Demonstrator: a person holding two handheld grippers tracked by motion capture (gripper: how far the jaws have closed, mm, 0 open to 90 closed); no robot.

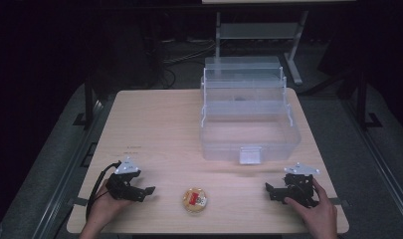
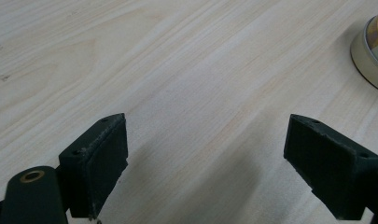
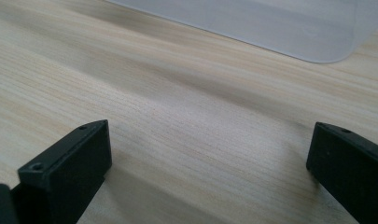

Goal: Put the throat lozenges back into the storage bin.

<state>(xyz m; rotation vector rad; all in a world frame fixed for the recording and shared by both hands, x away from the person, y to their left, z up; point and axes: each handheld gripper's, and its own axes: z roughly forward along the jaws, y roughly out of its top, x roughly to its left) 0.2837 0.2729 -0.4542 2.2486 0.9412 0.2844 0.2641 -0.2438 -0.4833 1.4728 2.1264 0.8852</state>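
Observation:
A small round container with a tan rim and a red and yellow top lies near the table's front edge, between the two hands. Its rim shows at the right edge of the left gripper view. My left gripper rests low over the table to the left of it, open, jaws wide apart with bare wood between them. My right gripper sits to the right of the container, also open and holding nothing. A clear plastic box with stepped tiers stands open at the back right.
The clear box has a front latch facing me, and its base shows at the top of the right gripper view. The light wooden table has bare room on its left half. Dark floor and a metal stand lie beyond.

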